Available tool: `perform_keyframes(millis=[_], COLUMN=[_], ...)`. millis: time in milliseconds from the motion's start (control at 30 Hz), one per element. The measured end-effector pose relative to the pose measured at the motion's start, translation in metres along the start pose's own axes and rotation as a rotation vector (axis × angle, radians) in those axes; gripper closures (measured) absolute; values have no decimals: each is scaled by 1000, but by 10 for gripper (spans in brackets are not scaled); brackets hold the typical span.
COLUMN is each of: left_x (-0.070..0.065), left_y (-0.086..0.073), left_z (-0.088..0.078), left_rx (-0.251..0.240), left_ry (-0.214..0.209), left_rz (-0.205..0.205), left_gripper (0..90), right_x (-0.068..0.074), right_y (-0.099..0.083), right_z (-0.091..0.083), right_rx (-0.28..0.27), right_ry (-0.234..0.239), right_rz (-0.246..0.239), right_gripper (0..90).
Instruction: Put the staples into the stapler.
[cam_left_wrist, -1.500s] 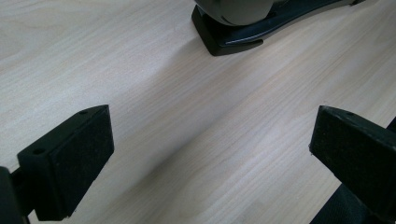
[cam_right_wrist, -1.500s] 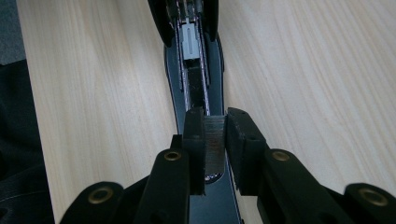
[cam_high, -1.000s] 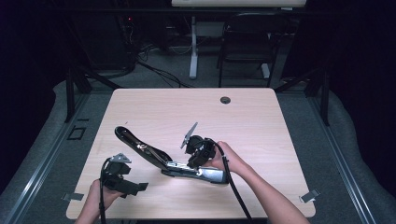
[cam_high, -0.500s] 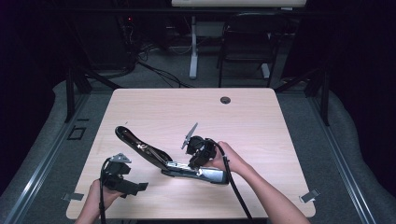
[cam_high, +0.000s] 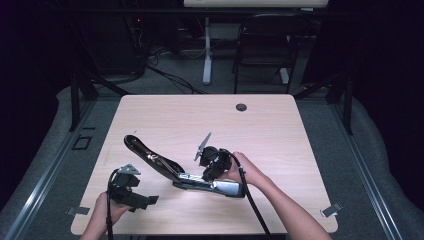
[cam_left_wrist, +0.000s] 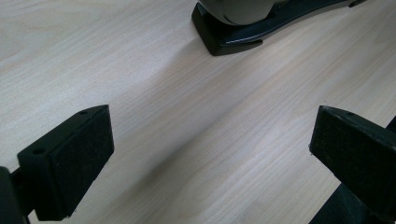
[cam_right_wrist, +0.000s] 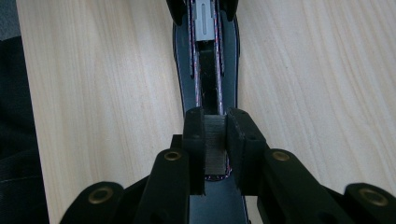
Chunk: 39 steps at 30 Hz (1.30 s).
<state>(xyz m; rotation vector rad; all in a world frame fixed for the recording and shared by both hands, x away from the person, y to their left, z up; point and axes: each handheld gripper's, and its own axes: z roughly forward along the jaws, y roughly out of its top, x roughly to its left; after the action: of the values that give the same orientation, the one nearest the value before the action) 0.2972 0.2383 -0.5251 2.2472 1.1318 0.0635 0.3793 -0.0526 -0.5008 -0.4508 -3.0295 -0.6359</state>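
A black and silver stapler (cam_high: 186, 179) lies swung open on the wooden table (cam_high: 260, 130), its lid arm (cam_high: 147, 156) reaching toward the back left. My right gripper (cam_high: 207, 172) stands over the stapler's base. In the right gripper view this gripper (cam_right_wrist: 215, 116) is shut on a grey strip of staples (cam_right_wrist: 215, 140), held right over the stapler's open magazine channel (cam_right_wrist: 206, 56). My left gripper (cam_high: 144, 200) rests near the table's front left with its jaws wide open. In the left gripper view it (cam_left_wrist: 210, 140) holds nothing, and the stapler's rear end (cam_left_wrist: 233, 28) lies beyond it.
A round cable hole (cam_high: 241, 107) sits near the table's far edge. Behind the table are a chair (cam_high: 265, 45), a white stand (cam_high: 206, 55) and cables on the floor. A cable (cam_high: 252, 205) trails from the right gripper toward the front edge.
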Motion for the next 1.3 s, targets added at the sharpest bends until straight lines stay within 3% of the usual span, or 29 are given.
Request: perform_keyframes(millis=[1300], left_x=[0], left_y=[0], left_z=[0], left_rx=[2], left_ry=[4], left_rz=[2], left_gripper=[0], right_x=[-1], right_y=[-2], right_z=[4], right_rx=[33], right_ry=[-1], right_rz=[-5], right_gripper=[747])
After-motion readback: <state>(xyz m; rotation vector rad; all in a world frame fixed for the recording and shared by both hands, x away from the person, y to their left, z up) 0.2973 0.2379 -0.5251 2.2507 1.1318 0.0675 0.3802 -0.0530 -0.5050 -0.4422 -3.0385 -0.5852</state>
